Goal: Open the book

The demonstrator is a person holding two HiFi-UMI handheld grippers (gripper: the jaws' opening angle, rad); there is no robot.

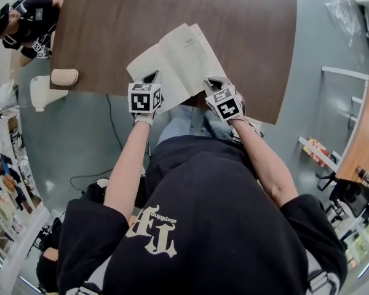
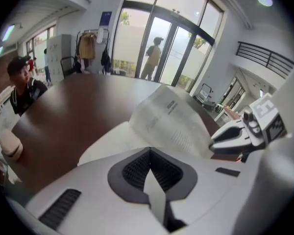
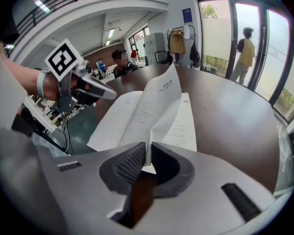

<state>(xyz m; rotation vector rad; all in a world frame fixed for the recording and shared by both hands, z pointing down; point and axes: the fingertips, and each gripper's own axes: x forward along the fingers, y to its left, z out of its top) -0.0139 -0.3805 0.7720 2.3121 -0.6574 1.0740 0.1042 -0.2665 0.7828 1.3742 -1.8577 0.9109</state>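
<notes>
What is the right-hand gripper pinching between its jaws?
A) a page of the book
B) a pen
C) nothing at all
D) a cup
A: in its own view, the right gripper has its jaws closed on a raised page of the open book.

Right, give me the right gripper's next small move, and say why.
Probably swing the pinched page over to the left until it lies flat. The right gripper is shut on that page's lower edge, and the page stands upright over the open book. The left gripper seems clamped on the book's left side, so the book should stay put on the table.
</notes>
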